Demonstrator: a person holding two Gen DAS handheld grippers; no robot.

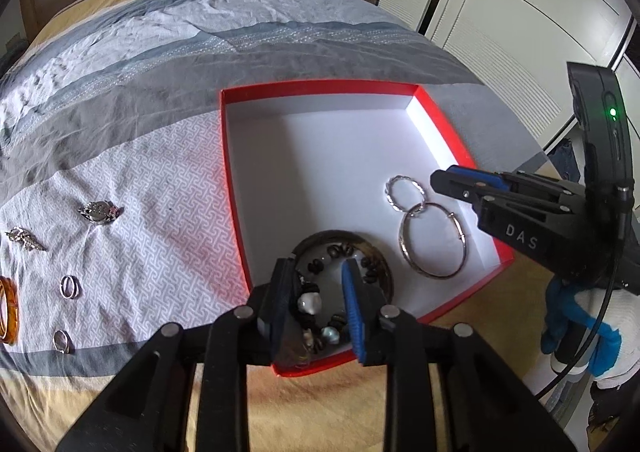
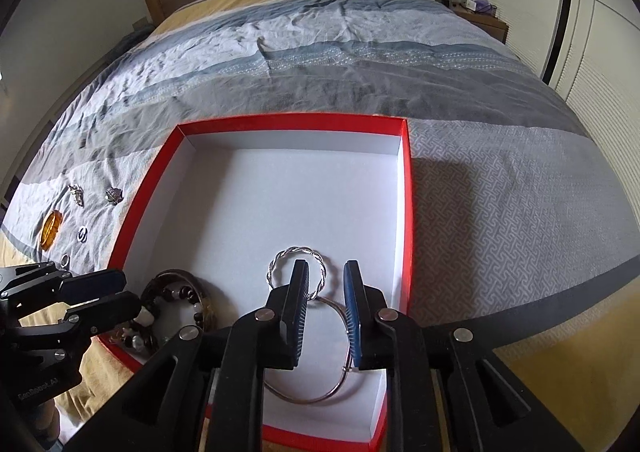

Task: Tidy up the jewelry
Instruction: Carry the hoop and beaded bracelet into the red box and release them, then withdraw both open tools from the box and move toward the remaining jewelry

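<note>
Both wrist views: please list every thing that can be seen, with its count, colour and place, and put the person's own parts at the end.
box: one, red with white inside, on the bed
bangles: two, silver, one twisted, one plain, on the box floor, near right
dark bangle: one, brown, in the box, near left corner
bead bracelet: one, dark beads with pale ones, inside the dark bangle
brooches: two, silver, on the cover left of the box
rings: two, silver, nearer than the brooches
amber bangle: one, orange, far left
bed cover: one, grey, blue, yellow
left claw: one, black, open over the bead bracelet
right claw: one, black, open over the silver bangles
gloved hand: one, blue and white
</note>
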